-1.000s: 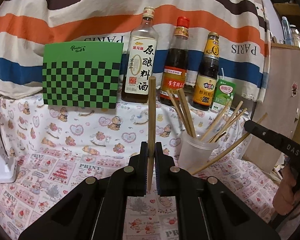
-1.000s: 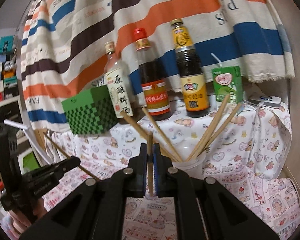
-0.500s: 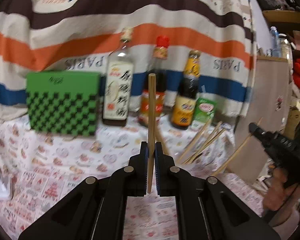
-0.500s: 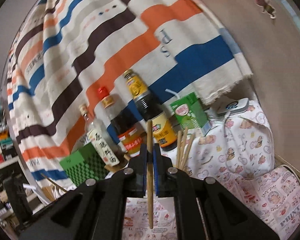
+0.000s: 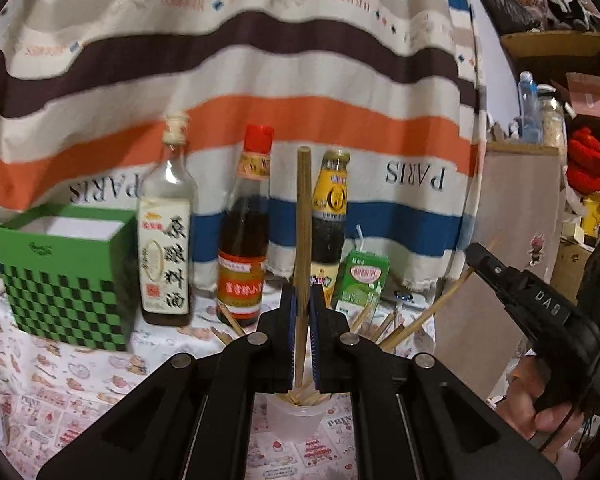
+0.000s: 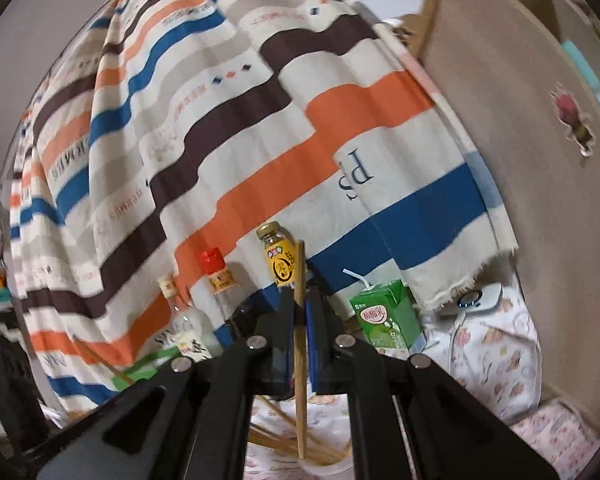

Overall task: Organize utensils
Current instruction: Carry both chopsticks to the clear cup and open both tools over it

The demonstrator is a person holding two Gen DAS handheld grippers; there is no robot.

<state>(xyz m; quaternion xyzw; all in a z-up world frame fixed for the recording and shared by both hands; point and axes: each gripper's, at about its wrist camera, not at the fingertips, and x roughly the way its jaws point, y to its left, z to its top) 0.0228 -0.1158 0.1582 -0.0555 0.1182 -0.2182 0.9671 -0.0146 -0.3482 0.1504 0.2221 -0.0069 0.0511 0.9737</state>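
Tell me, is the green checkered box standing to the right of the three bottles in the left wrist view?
No, the green checkered box stands left of the three bottles, beside the clear one with the cream label.

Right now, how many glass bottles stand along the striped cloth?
3, in a row in the left wrist view: a clear bottle by the green box, a red-capped bottle in the middle, and a gold-capped bottle beside the carton.

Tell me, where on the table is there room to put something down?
Bare cloth lies in front of the green box, at the near left, and right of the carton near the white device. It is crowded along the bottles and around the cup of chopsticks.
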